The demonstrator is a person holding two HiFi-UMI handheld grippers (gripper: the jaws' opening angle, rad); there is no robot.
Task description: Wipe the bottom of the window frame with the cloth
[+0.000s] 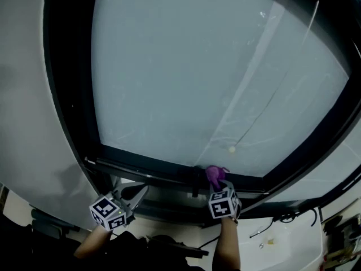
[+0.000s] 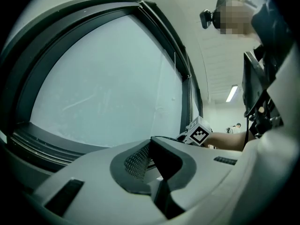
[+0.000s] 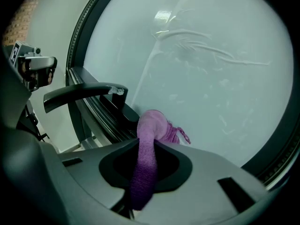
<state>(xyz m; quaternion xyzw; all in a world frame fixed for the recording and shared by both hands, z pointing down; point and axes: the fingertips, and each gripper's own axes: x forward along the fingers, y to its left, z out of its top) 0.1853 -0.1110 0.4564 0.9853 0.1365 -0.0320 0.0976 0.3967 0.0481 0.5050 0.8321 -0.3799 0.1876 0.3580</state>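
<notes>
A purple cloth (image 1: 214,175) is pinched in my right gripper (image 1: 216,184), which is shut on it. The cloth's bunched end (image 3: 157,125) presses against the dark bottom rail of the window frame (image 1: 152,171), where the rail meets the frosted glass (image 1: 214,66). In the right gripper view the cloth runs down between the jaws of the right gripper (image 3: 143,149). My left gripper (image 1: 138,193) hovers lower left, just below the rail, open and holding nothing. The left gripper view shows that gripper (image 2: 149,156) pointing along the bottom rail (image 2: 42,144).
A dark window handle (image 3: 84,93) juts out from the frame left of the cloth. A thin cord (image 1: 265,109) hangs across the glass, ending in a small bead (image 1: 231,149). A white ledge (image 1: 287,239) with cables and small bits lies at lower right.
</notes>
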